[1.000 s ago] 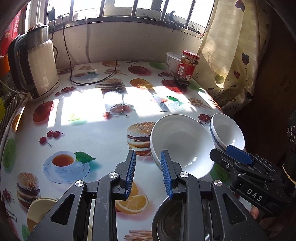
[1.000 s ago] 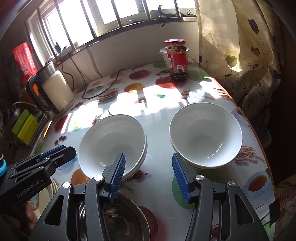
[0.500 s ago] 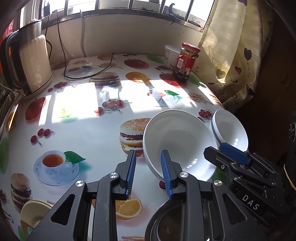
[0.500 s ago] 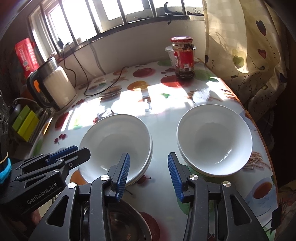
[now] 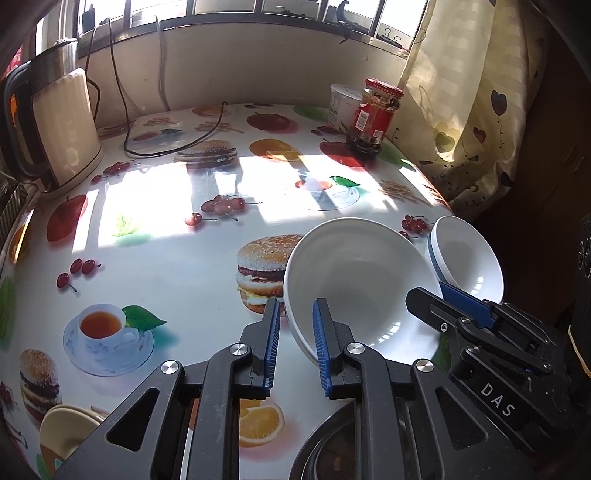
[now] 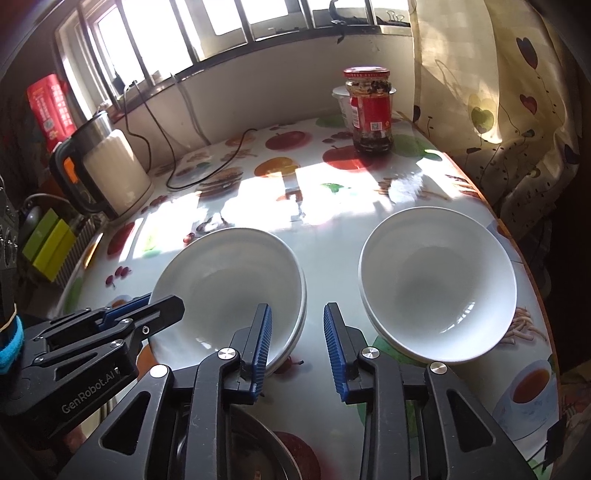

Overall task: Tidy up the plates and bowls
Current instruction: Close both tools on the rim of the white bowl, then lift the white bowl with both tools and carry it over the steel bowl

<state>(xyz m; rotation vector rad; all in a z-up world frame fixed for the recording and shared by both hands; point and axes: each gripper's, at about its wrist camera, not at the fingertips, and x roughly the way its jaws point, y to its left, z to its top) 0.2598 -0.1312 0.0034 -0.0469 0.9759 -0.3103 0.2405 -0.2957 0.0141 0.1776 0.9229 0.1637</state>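
Sunlight pours through a barred window (image 6: 229, 22) above a pale plastered wall (image 5: 236, 70) and falls in bright patches across the glossy counter (image 5: 155, 258), which is printed with burgers, fruit and teacups. A cream curtain (image 6: 491, 96) with heart patterns hangs on the right, glowing where the sun strikes it. The room's right edge lies in deep shadow.

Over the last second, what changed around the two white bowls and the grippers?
Both grippers' jaws narrowed and are closing. The left gripper now has the near rim of the left stack of white bowls between its fingers; whether the pads press is unclear. The right gripper closes on nothing. The right white bowl, red-lidded glass jar and cream kettle stayed put.
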